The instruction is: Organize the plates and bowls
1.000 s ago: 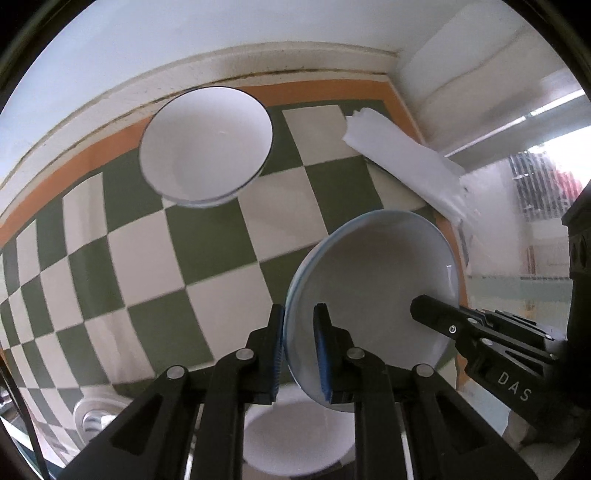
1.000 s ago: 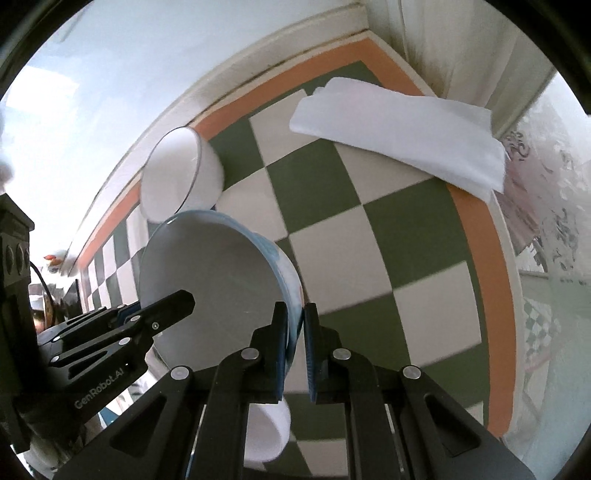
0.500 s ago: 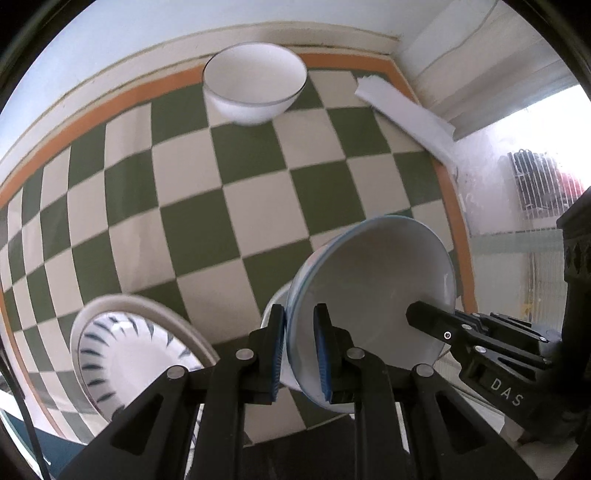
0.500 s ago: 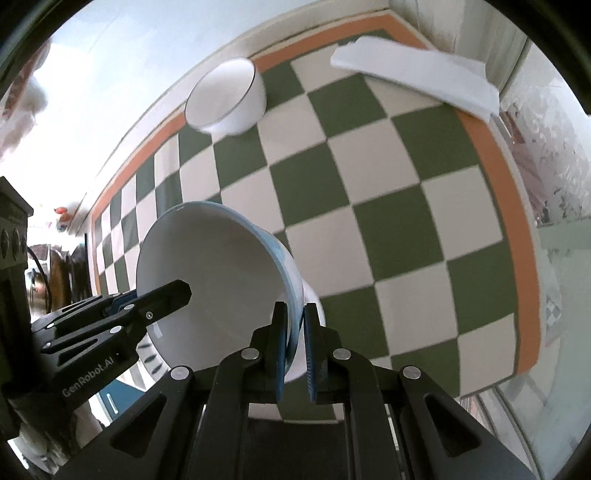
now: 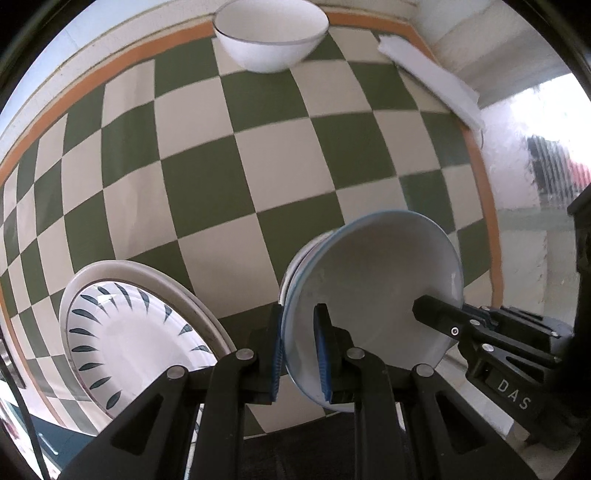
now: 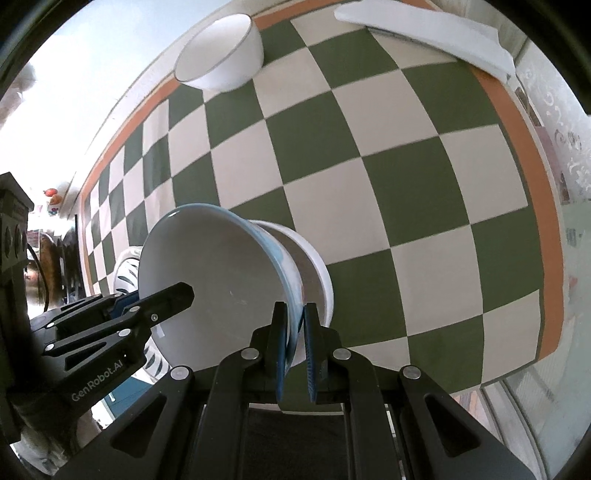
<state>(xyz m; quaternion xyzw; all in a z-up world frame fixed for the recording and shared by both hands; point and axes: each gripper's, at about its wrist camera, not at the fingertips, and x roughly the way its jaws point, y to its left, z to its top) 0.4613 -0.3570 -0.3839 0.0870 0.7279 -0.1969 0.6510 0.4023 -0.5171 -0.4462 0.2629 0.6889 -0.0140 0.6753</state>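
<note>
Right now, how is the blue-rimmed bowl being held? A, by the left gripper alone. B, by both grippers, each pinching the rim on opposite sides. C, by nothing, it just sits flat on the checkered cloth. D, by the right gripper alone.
B: the left gripper and the right gripper are each shut on the rim of the blue-rimmed bowl, on opposite sides, and it hangs tilted between them.

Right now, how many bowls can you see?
3: the blue-rimmed bowl clamped by both grippers, a white bowl directly beneath it, and another white bowl at the far table edge.
</note>
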